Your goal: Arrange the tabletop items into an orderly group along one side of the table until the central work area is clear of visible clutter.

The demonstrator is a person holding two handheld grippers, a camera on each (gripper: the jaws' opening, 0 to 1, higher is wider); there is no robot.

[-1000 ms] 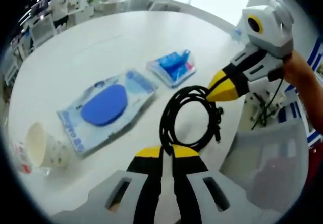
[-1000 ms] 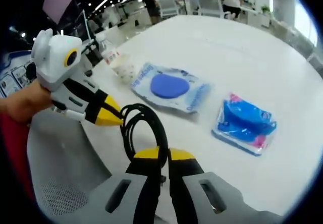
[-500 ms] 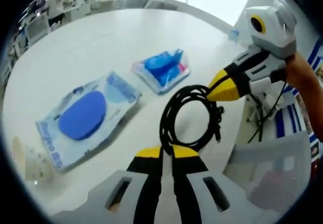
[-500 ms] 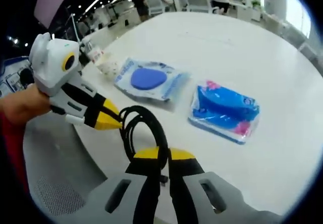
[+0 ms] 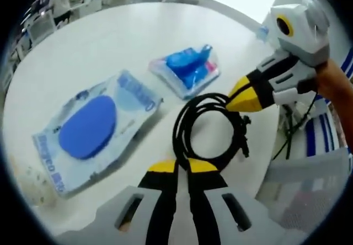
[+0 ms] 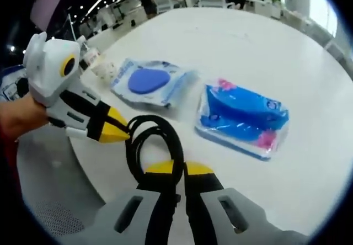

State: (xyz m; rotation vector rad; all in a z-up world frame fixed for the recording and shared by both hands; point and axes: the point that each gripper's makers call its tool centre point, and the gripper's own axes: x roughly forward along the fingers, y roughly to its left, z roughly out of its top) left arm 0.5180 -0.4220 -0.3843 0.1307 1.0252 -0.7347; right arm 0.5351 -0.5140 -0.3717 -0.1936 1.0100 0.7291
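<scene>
Two grippers are holding one coiled black cable (image 5: 207, 132) between them near the edge of the round white surface (image 5: 99, 46).

Left gripper view, reading left to right: a paper cup (image 5: 30, 181), blurred, is lying at the far left edge. Next to it a flat clear-plastic pouch with a blue oval pad (image 5: 91, 126) inside is lying flat, long axis running diagonally away from the camera. Beyond it, close by but apart, a smaller glossy blue packet (image 5: 187, 71) is sitting, crinkled film with a pink patch. The left gripper (image 5: 182, 168) is rising from the bottom, its yellow tips closed on the near arc of the cable loop. The right gripper (image 5: 242, 99) is entering from the right, its tips pinched together on the far arc of the same coil.

Right gripper view: the same relation is showing mirrored, with the pouch and packet lying ahead and to the right of the coil.

Judgement: the coil is hanging taut, roughly round, its plane tilted over the surface edge; both grippers are equally engaged. The placing move is turning on the coil lying nearer the edge than the two packets, so lowering it beside the blue packet would keep the group on one side. Rubbery cable, likely springy on release.
</scene>
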